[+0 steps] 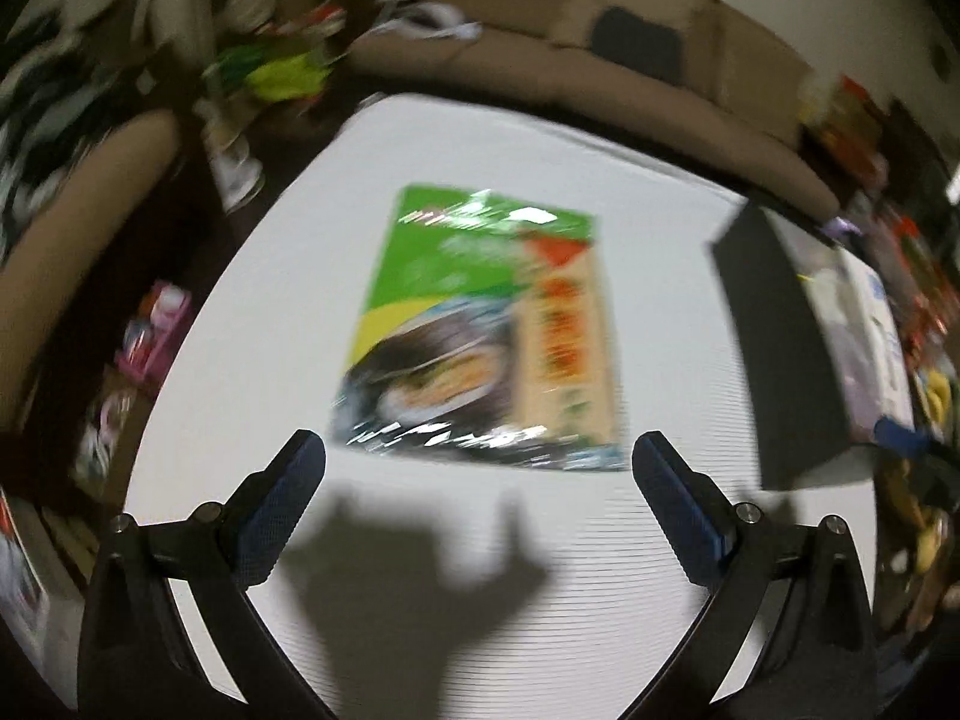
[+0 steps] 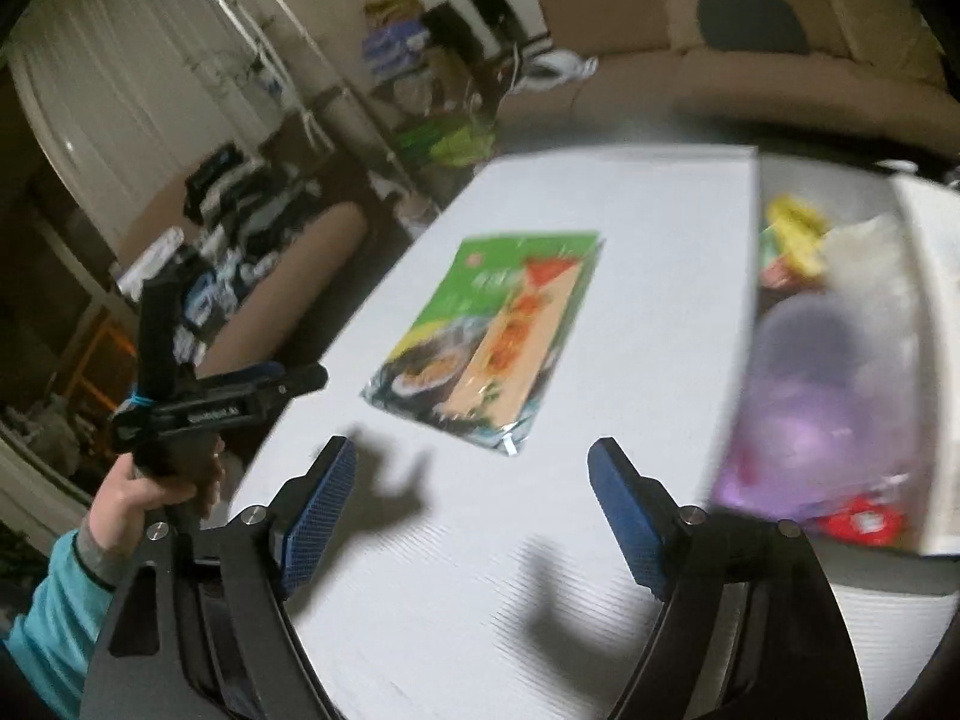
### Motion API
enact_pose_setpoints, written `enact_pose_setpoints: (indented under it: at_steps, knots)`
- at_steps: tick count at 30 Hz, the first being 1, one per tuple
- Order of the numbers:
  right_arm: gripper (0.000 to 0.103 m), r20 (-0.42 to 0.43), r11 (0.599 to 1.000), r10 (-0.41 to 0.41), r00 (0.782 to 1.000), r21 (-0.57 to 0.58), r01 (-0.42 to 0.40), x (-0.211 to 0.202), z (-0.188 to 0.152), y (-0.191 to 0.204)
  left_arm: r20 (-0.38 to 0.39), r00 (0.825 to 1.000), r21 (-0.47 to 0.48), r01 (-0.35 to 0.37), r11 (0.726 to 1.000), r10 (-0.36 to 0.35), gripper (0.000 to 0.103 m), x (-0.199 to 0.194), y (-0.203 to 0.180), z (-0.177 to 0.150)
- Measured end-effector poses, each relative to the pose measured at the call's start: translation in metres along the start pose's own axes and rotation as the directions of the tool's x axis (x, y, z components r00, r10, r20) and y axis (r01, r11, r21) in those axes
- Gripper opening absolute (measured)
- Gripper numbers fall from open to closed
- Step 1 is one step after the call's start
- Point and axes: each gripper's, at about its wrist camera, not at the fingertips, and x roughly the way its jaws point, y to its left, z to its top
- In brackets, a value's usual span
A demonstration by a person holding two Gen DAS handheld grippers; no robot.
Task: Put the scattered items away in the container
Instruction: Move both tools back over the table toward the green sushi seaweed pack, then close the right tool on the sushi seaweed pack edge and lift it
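The left gripper [image 1: 479, 450] stood with its jaws spread wide and nothing between them, hanging over the white bench [image 1: 648, 276] just short of the near, crinkled edge of the flat green foil food packet with a dark bowl picture and an orange side strip [image 1: 480, 324]. The right gripper [image 2: 471, 459] was likewise wide apart and empty, its blue ribbed pads [image 2: 318, 516] clear of everything, poised over the bench near the same packet's near corner.

The packet lay flat and alone on the bench, well apart from the white open-topped storage container [image 2: 936, 276] at the bench's right side. That container already held a purple translucent tub [image 2: 822, 372], a yellow wrapper [image 2: 792, 228] and a red packet [image 2: 858, 525].

The likeliest trouble was the pickup itself. The packet lay flush on a smooth surface, so jaws closing from above would probably slide it along or pinch only the glossy seam, which might slip free on the way across. Both views were smeared, so a hasty descent could miss the edge. Both grippers faced the same packet, so they might collide or tug against each other. The container looked fairly full, and a broad flat packet could catch on its rim or perch on the tub and slide back out.
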Motion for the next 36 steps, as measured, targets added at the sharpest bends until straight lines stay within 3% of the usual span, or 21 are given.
enact_pose_setpoints:
  at_steps: [4,8,13,17,20,22,25,30,32,34,36]
  knots:
    - [0.082,-0.031,0.999,-0.005,1.000,0.051,0.007,0.060,-0.010,0.005,-0.016,0.999,-0.145,0.036,0.989,-0.039,0.103,0.024,0.049,-0.019]
    - [0.082,-0.054,0.991,-0.035,0.998,0.125,0.041,0.103,-0.012,-0.010,-0.024,0.999,-0.202,0.037,0.979,-0.043,0.103,0.049,0.072,-0.023]
    - [0.078,-0.044,0.975,-0.089,0.995,0.199,0.096,0.131,0.002,-0.039,-0.032,0.999,-0.211,0.004,0.978,-0.011,0.103,0.076,0.091,-0.012]
    - [0.072,-0.058,0.970,-0.123,0.991,0.204,0.132,0.155,0.013,-0.049,-0.074,0.997,-0.210,0.017,0.978,-0.033,0.103,0.102,0.094,-0.006]
    - [0.064,-0.057,0.961,-0.101,0.993,0.254,0.113,0.169,0.016,-0.060,-0.080,0.997,-0.165,-0.004,0.986,-0.009,0.103,0.108,0.089,0.000]
    - [0.053,-0.042,0.957,-0.086,0.995,0.273,0.094,0.172,0.019,-0.064,-0.082,0.997,-0.151,-0.001,0.988,-0.011,0.102,0.111,0.087,0.002]
    - [0.049,-0.051,0.955,-0.041,0.998,0.291,0.054,0.179,0.023,-0.064,-0.092,0.995,-0.132,0.037,0.991,-0.049,0.100,0.113,0.077,0.001]
    - [0.045,-0.074,0.959,-0.003,0.997,0.284,0.024,0.188,0.023,-0.052,-0.109,0.989,-0.087,0.088,0.992,-0.097,0.085,0.116,0.051,0.001]
    - [0.042,-0.078,0.958,0.015,0.997,0.287,0.008,0.191,0.021,-0.050,-0.115,0.983,-0.081,0.131,0.988,-0.140,0.076,0.116,0.042,0.000]
    - [0.030,-0.092,0.955,0.046,0.995,0.297,-0.017,0.196,0.020,-0.047,-0.124,0.977,-0.078,0.163,0.983,-0.172,0.053,0.117,0.036,-0.001]
    - [0.026,-0.097,0.952,0.078,0.992,0.302,-0.045,0.200,0.019,-0.042,-0.127,0.975,-0.068,0.175,0.982,-0.183,0.051,0.116,0.031,-0.003]
